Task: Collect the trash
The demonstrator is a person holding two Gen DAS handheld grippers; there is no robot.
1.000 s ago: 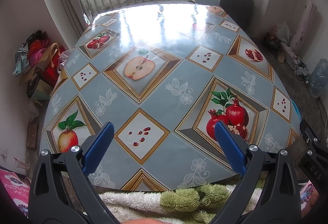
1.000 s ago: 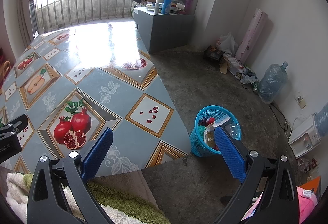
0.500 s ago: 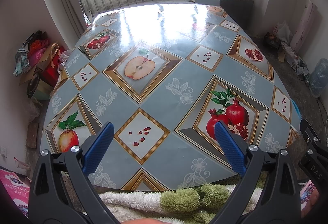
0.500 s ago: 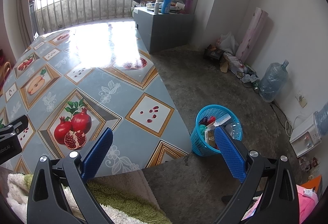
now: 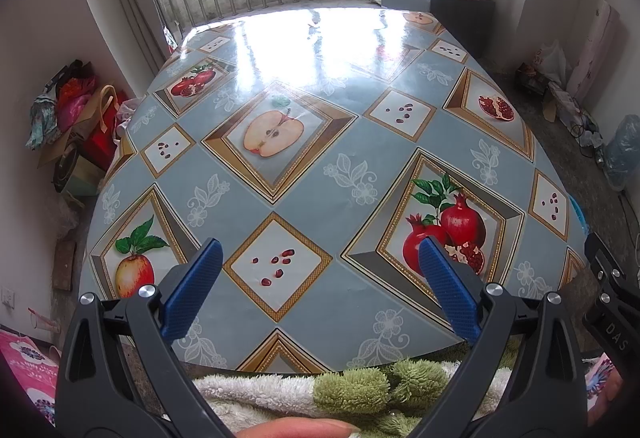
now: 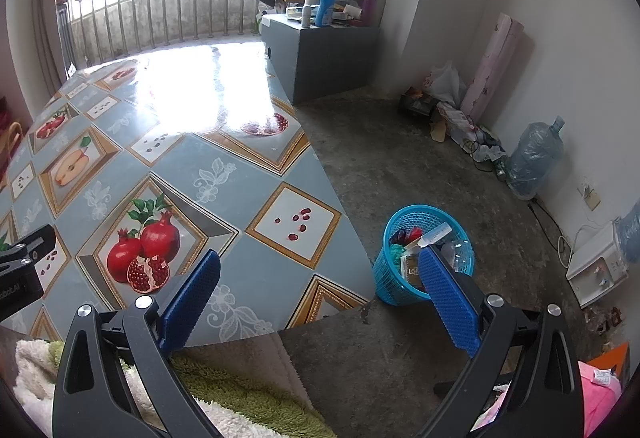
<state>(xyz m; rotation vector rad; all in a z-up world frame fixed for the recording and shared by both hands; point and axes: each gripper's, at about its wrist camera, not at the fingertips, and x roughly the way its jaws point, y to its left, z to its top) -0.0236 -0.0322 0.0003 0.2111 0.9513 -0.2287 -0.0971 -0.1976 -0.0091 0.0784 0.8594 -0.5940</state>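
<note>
off the table's right edge, blue plastic mesh bin (image 6: 424,258) sits full; nothing moved since before. left gripper (image 5: 320,290) and right gripper (image 6: 320,298) gape empty; likely done.

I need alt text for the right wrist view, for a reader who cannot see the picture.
An open two-finger gripper with blue pads points past the corner of a table with a glossy fruit-print cloth toward a blue plastic mesh basket full of trash on the grey concrete floor. A large clear water jug stands by the white wall.
</note>
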